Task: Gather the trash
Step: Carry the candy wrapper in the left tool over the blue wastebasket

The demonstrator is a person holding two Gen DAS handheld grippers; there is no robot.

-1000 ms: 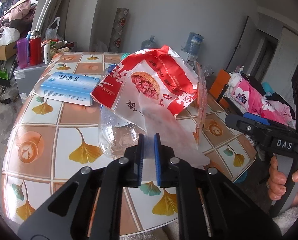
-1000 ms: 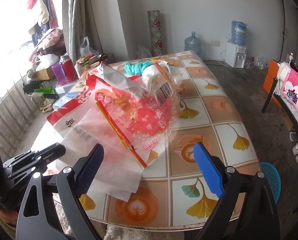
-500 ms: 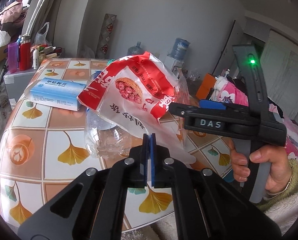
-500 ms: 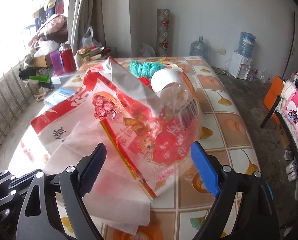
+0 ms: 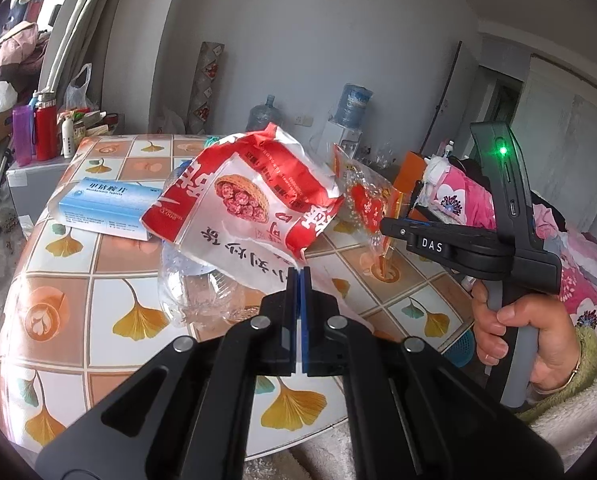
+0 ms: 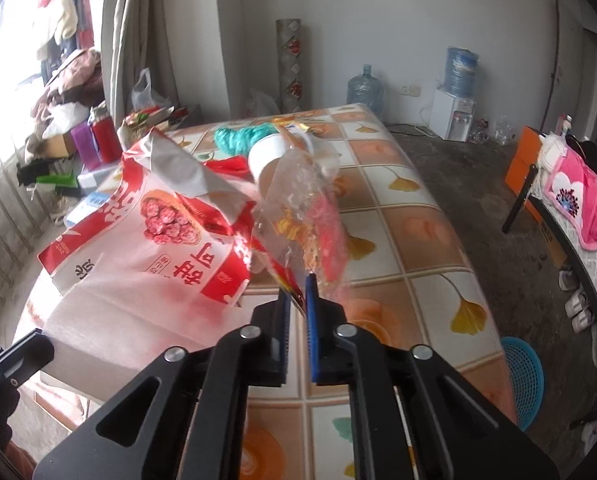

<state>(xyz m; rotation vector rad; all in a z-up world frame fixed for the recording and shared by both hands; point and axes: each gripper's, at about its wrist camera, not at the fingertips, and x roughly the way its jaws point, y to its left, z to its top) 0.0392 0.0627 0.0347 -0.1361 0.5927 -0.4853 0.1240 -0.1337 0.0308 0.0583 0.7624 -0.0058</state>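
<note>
Left gripper [image 5: 299,276] clamped on crinkled red-white snack bag [image 5: 250,200], lifted above tiled table [image 5: 74,280]. Right gripper [image 6: 297,294], jaws just closed, pinching glossy clear wrapper [image 6: 306,216] beside bag.

The counter [image 5: 70,320] wears a tiled cloth of white and orange squares printed with yellow ginkgo leaves. The snack bag [image 5: 250,200] is red and white with a picture of pink-red balls. At its nine o'clock lies a pale blue box [image 5: 106,208]. The tongs [image 5: 298,280] are black with blue pads.
</note>
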